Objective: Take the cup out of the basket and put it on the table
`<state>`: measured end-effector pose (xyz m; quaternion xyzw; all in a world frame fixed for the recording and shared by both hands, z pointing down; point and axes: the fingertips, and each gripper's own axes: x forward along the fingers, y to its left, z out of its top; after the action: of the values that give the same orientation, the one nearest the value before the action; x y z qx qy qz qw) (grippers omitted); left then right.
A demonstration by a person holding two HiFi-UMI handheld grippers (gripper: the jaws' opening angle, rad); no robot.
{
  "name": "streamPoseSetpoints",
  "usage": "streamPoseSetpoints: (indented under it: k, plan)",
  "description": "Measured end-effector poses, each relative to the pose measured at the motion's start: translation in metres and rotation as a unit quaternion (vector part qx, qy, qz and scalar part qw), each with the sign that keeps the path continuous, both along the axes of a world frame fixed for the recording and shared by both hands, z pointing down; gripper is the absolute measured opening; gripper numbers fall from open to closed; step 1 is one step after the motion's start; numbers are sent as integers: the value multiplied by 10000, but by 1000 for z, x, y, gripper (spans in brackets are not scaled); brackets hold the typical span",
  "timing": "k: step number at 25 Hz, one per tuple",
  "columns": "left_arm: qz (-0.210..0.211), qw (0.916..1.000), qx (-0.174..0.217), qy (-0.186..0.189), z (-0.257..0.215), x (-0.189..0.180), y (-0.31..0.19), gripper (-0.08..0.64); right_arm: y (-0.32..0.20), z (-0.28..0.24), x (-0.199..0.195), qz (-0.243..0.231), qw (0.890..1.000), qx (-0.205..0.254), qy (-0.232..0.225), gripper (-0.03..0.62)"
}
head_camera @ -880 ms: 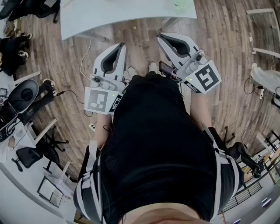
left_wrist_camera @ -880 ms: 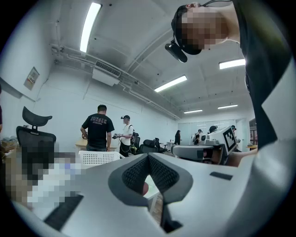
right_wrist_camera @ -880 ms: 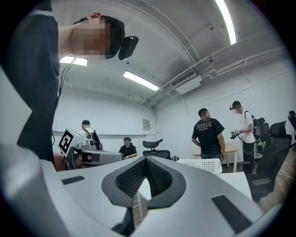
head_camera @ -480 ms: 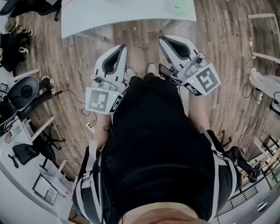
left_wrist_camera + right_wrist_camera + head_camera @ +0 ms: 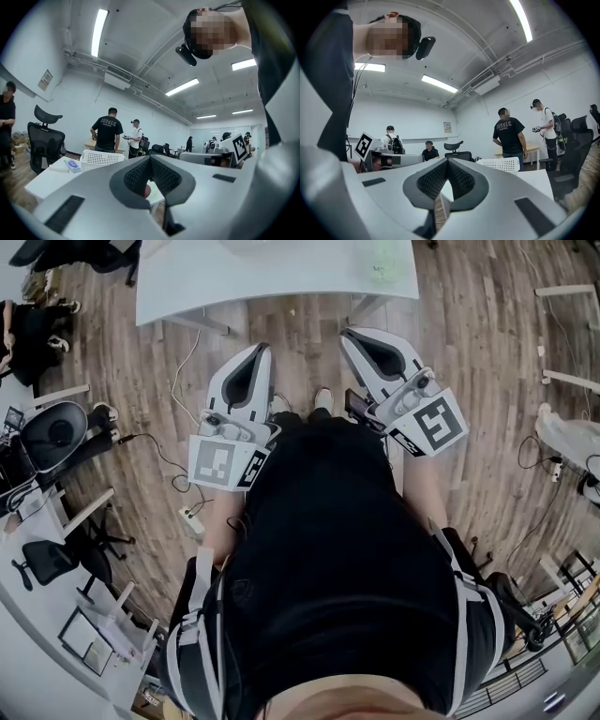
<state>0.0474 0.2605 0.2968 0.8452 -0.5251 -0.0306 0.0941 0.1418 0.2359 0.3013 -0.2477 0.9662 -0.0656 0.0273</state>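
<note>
Tongs first: your left gripper (image 5: 150,158) has its pads pressed tip to tip w/ nothing between them, and your right gripper (image 5: 447,161) is the same, shut tight and empty. In the head view you hold both at waist height in front of your black shirt. The left marker cube (image 5: 223,462) and right marker cube (image 5: 433,423) sit at the ends nearest you. The tips angle slightly in toward each other and hang over the wood floor (image 5: 309,357). They are short of the near edge of the white table (image 5: 281,277), and neither gripper touches it. Your shoes (image 5: 323,401) show between the two grippers. A white perforated basket (image 5: 101,159) stands on that table, back from the near edge and well apart from both grippers. A small blue-and-white packet (image 5: 72,164) lies just beside it, on its left in the left gripper view. In the right gripper view the basket sits to the right of the shut jaws. As for the cup, you can't pick it out in any view, since the basket's wall hides what's inside. Thru the gap behind the left pads a small reddish spot shows, too small to name. Beyond the table a person in a black T-shirt (image 5: 108,133) stands w/ back turned, another person (image 5: 136,138) close beside. A black office chair (image 5: 44,140) is off the table's left end. On the floor to your left lies a power strip (image 5: 192,521) w/ its cable.
</note>
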Motion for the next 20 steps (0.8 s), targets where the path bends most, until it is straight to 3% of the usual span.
streamPoseSetpoints:
  k: [8, 17, 20]
  plan:
    - [-66, 10000, 21, -54, 4, 24, 3, 17, -5, 14, 18, -194, 9997, -132, 27, 18]
    - [-460, 9971, -17, -607, 11, -10, -21, 17, -24, 24, 11, -160, 9996, -135, 190, 18]
    - [-487, 9970, -19, -605, 10, -20, -34, 17, -34, 24, 5, -120, 9995, -131, 243, 18]
